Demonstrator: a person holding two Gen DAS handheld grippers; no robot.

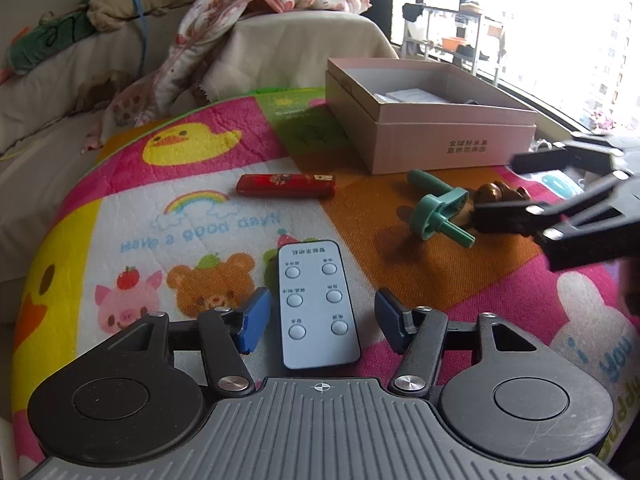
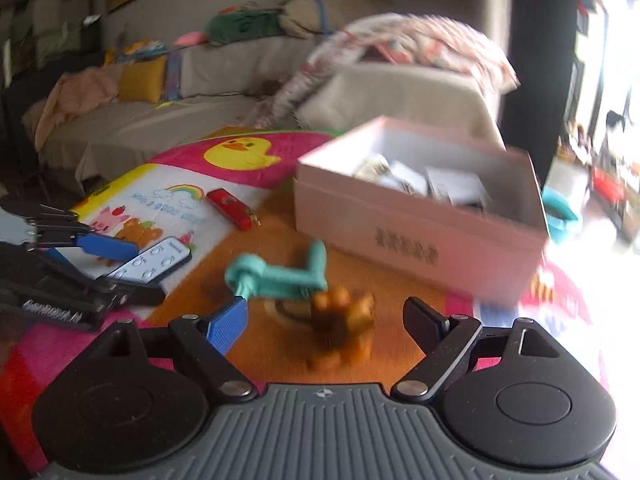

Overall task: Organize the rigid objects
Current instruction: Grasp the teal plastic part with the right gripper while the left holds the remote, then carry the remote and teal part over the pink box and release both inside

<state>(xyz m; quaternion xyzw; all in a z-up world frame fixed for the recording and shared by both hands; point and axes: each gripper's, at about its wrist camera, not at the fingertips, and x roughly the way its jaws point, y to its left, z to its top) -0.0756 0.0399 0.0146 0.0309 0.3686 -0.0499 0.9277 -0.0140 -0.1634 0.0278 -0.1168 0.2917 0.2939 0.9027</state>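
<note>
Though both tongs gape empty, right tongs (image 2: 326, 320) around blurred brown figure (image 2: 344, 326), box contents (image 2: 424, 184) indistinct.

remote (image 1: 318, 306): pale blue-grey, round grey buttons
lighter (image 1: 286, 186): red, gold tip
plastic tool (image 1: 438, 206): teal green
figurine (image 2: 344, 320): brown and orange
box (image 1: 448, 146): pale pink, white inside
mat (image 1: 160, 184): pink, yellow, orange patches with cartoon ducks, rainbow
</note>
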